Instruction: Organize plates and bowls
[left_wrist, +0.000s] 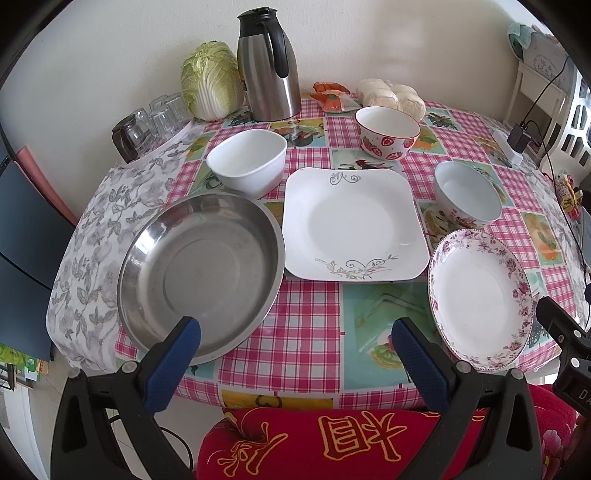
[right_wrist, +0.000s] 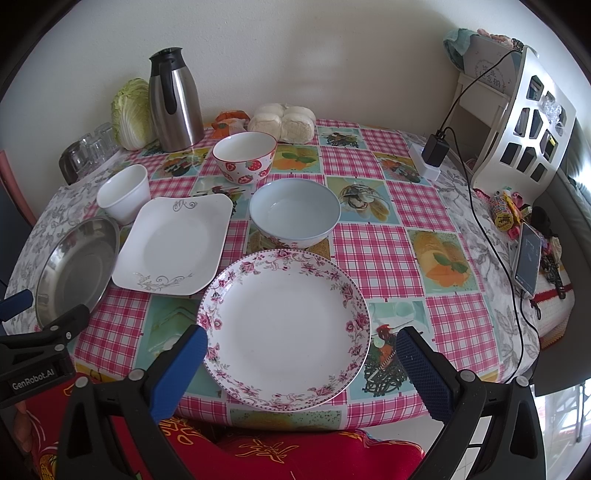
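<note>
On the checked tablecloth lie a steel pan (left_wrist: 201, 273) (right_wrist: 74, 266), a square white plate (left_wrist: 351, 225) (right_wrist: 173, 247) and a round floral plate (left_wrist: 480, 295) (right_wrist: 286, 328). Behind them stand a white square bowl (left_wrist: 247, 158) (right_wrist: 123, 192), a strawberry bowl (left_wrist: 388, 131) (right_wrist: 243, 155) and a pale blue bowl (left_wrist: 467, 194) (right_wrist: 295, 214). My left gripper (left_wrist: 295, 328) is open and empty over the table's near edge, between the pan and the floral plate. My right gripper (right_wrist: 301, 339) is open, its fingers either side of the floral plate's near half, above it.
At the back stand a steel thermos (left_wrist: 267, 62), a cabbage (left_wrist: 212, 79), upturned glasses (left_wrist: 151, 122), buns (left_wrist: 391, 94) and snack packets. A charger with cable (right_wrist: 436, 149), a white rack (right_wrist: 524, 122) and a phone (right_wrist: 528, 258) are at the right. A red cushion (left_wrist: 332, 439) lies below.
</note>
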